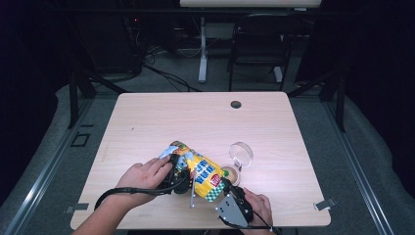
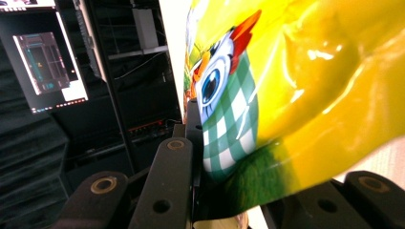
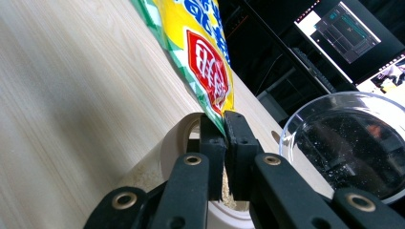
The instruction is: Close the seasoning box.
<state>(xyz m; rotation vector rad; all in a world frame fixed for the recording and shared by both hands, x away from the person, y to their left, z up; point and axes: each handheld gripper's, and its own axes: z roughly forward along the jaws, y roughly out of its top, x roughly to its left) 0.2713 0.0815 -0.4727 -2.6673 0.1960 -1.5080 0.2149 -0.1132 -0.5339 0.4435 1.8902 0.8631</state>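
Observation:
A yellow snack bag (image 1: 200, 171) with a cartoon bird and green checks hangs tilted just above the front middle of the wooden table (image 1: 161, 117), stretched between both grippers. My left gripper (image 1: 178, 169) is shut on the bag's upper left end, and in the left gripper view the bag (image 2: 310, 86) bulges out past the left gripper (image 2: 197, 143). My right gripper (image 1: 226, 185) is shut on the lower right corner. In the right gripper view that gripper (image 3: 224, 121) pinches the bag's (image 3: 200, 43) checked edge right over a small cream bowl (image 3: 174, 138) with pale grains inside.
The cream bowl (image 1: 232, 174) sits just right of the bag, with a clear glass dish (image 1: 242, 152) (image 3: 348, 143) behind it. A cable hole (image 1: 236, 104) lies near the table's far edge. A dark chair (image 1: 259, 39) stands beyond the table. Lit monitors show in both gripper views.

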